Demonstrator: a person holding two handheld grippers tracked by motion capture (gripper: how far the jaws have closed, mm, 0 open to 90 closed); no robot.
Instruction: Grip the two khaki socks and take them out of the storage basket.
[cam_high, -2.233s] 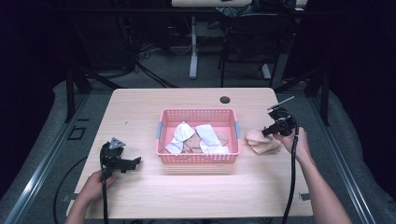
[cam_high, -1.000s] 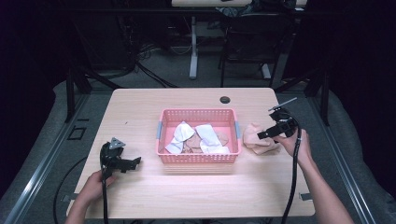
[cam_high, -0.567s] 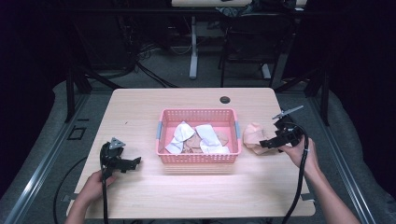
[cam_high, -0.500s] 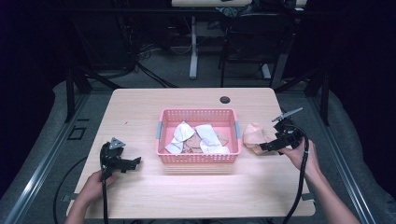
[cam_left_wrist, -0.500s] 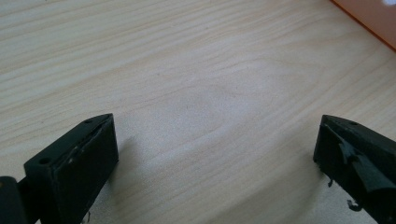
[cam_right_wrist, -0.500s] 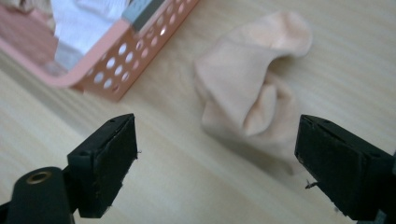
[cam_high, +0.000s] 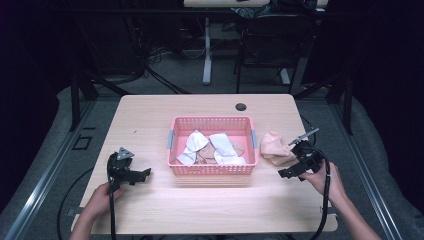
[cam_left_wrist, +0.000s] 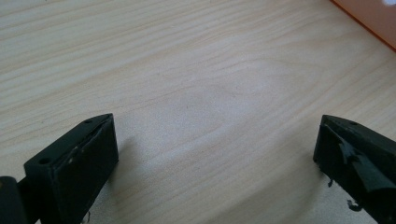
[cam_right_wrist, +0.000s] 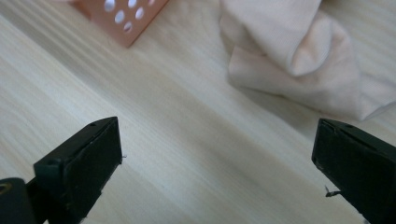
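Observation:
A crumpled peach cloth (cam_high: 274, 146) (cam_right_wrist: 299, 56) lies on the table just right of the pink basket (cam_high: 212, 169). White and tan cloths (cam_high: 214, 148) sit inside the basket. My right gripper (cam_high: 286, 172) (cam_right_wrist: 215, 172) is near the table's right side, in front of the peach cloth. Its jaws have just been opening and stand wide apart with only bare wood between them. My left gripper (cam_high: 143, 175) (cam_left_wrist: 217, 172) rests at the front left of the table, open over bare wood, with nothing between its jaws.
The wooden table (cam_high: 150, 120) has a small black round cap (cam_high: 241, 106) near its far edge. A corner of the basket (cam_right_wrist: 126, 18) shows in the right gripper view. Cables trail from both grippers off the front edge. Chairs and desk legs stand beyond the table.
My right gripper has let go of the peach cloth and drawn back toward the front of the table, jaws spreading. The cloth stays beside the basket. The left gripper has not moved.

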